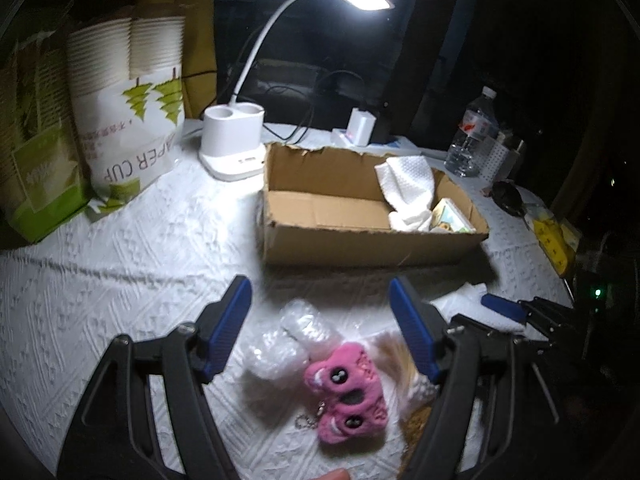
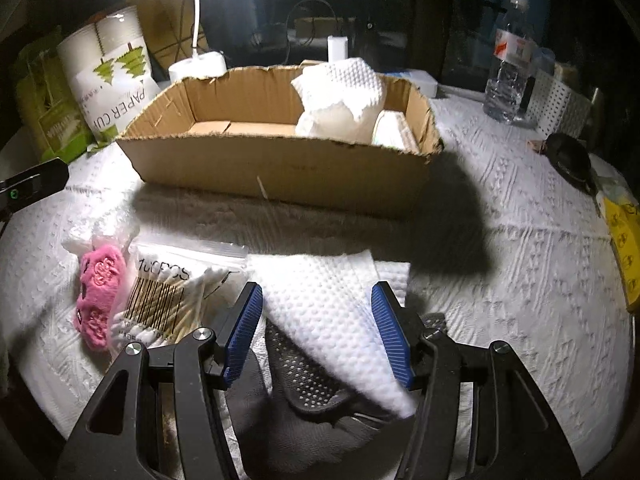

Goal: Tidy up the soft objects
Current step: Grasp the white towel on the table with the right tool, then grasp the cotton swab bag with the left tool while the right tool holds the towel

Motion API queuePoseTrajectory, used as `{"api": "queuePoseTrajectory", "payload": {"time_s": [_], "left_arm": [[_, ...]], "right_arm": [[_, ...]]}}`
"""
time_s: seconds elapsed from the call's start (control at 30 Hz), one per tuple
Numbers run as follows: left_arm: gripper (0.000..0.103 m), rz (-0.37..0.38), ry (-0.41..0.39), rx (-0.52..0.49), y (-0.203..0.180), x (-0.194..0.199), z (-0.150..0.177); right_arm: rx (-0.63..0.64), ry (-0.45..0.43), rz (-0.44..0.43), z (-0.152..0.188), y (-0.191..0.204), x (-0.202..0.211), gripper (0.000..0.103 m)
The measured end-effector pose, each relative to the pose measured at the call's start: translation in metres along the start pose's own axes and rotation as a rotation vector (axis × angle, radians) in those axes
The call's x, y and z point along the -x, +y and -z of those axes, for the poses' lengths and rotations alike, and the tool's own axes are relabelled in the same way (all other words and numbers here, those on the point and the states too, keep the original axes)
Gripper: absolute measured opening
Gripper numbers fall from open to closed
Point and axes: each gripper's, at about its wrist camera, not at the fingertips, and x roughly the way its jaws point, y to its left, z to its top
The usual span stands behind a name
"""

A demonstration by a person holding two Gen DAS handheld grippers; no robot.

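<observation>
A pink plush keychain [image 1: 346, 394] lies on the white tablecloth beside a clear bubble wrap piece [image 1: 288, 340]. My left gripper [image 1: 320, 320] is open above them, jaws wide, empty. The plush also shows in the right wrist view [image 2: 98, 294] next to a bag of cotton swabs [image 2: 168, 296]. My right gripper [image 2: 316, 320] is open over a white embossed paper towel [image 2: 332, 312], which lies across a grey dotted glove [image 2: 308, 384]. An open cardboard box [image 1: 360, 236] [image 2: 280, 172] holds a crumpled white towel [image 2: 344, 96] and a small pack [image 1: 450, 216].
A lit desk lamp [image 1: 234, 140] stands behind the box. Bags of paper cups [image 1: 132, 112] stand at the left. A water bottle [image 2: 508, 68], a white perforated basket [image 2: 556, 108], a black object [image 2: 568, 160] and a yellow item [image 2: 624, 252] are at the right.
</observation>
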Motion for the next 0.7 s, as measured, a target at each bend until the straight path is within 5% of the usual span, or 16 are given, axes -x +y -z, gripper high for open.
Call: {"api": "queuePoseTrajectory", "payload": {"time_s": [0.1,0.17,0.23,0.7], "left_arm": [[0.073,0.0,0.002,0.0,0.0,-0.001,0.001],[0.073,0.002,0.003,-0.003,-0.001,-0.001,0.002],[0.073,0.007,0.007,-0.007,-0.005,-0.001,0.003],[0.073,0.07,0.106,-0.106,-0.072,-0.027,0.024]], "right_arm": [[0.013,-0.002,0.012,0.003,0.003,-0.004,0.055],[0.024,-0.003,0.016,0.003,0.004,-0.005,0.024],[0.026,-0.022,0.014,0.003,0.003,0.0,0.015],[-0.045,-0.183,-0.025,0.0,-0.03,0.047,0.014]]}}
